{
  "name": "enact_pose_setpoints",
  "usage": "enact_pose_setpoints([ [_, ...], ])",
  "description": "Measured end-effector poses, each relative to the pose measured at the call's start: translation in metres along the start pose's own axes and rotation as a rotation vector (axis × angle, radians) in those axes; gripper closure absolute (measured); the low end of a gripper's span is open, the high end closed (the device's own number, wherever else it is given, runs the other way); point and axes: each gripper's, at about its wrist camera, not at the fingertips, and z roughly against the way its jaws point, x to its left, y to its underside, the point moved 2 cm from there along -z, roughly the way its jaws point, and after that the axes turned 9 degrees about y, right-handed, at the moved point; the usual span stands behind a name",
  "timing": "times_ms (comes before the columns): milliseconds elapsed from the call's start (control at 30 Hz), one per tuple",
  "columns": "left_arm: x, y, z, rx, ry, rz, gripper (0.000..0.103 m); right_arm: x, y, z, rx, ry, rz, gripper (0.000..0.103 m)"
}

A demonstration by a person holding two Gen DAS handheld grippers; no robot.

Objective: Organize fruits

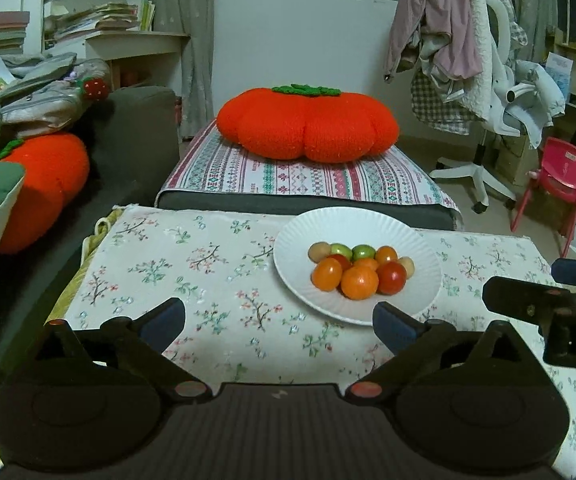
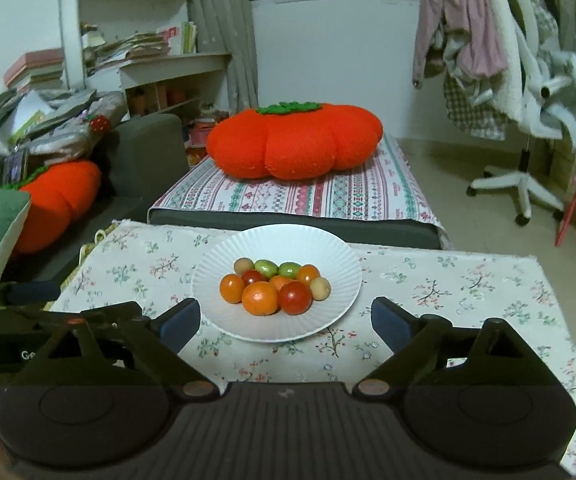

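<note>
A white fluted plate [image 1: 311, 228] [image 2: 319, 252] sits on a floral-cloth table [image 1: 192, 264] [image 2: 447, 292]. It holds a cluster of several small fruits: orange [image 1: 359, 282] [image 2: 260, 298], red [image 1: 391, 277] [image 2: 295, 297], green [image 1: 363, 251] [image 2: 267, 267] and tan [image 1: 318, 251] [image 2: 320, 288]. My left gripper [image 1: 280, 322] is open and empty, above the cloth in front and to the left of the plate. My right gripper [image 2: 286, 322] is open and empty, its fingers astride the plate's near edge. The right gripper also shows at the right edge of the left wrist view [image 1: 543, 304].
Beyond the table is a striped ottoman [image 1: 307, 176] [image 2: 307, 196] with a big orange pumpkin cushion [image 1: 307, 124] [image 2: 293, 142]. A sofa with another cushion [image 1: 44, 184] [image 2: 60, 200] is at left. A chair draped in clothes [image 1: 467, 60] [image 2: 507, 60] and a pink child's chair [image 1: 555, 184] stand at right.
</note>
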Motion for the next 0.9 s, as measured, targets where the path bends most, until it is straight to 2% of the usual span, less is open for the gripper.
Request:
enact_pose_setpoints([
  [200, -0.005, 0.009, 0.014, -0.027, -0.002, -0.014, 0.013, 0.002, 0.012, 0.016, 0.004, -0.019, -0.024, 0.004],
  [500, -0.012, 0.02, 0.029, -0.041, 0.008, -0.026, 0.013, 0.001, 0.025, 0.031, -0.006, -0.03, -0.065, 0.001],
  [900, -0.008, 0.024, 0.023, -0.006, 0.007, -0.01, 0.013, 0.016, 0.035, 0.029, 0.012, -0.02, 0.017, 0.001],
])
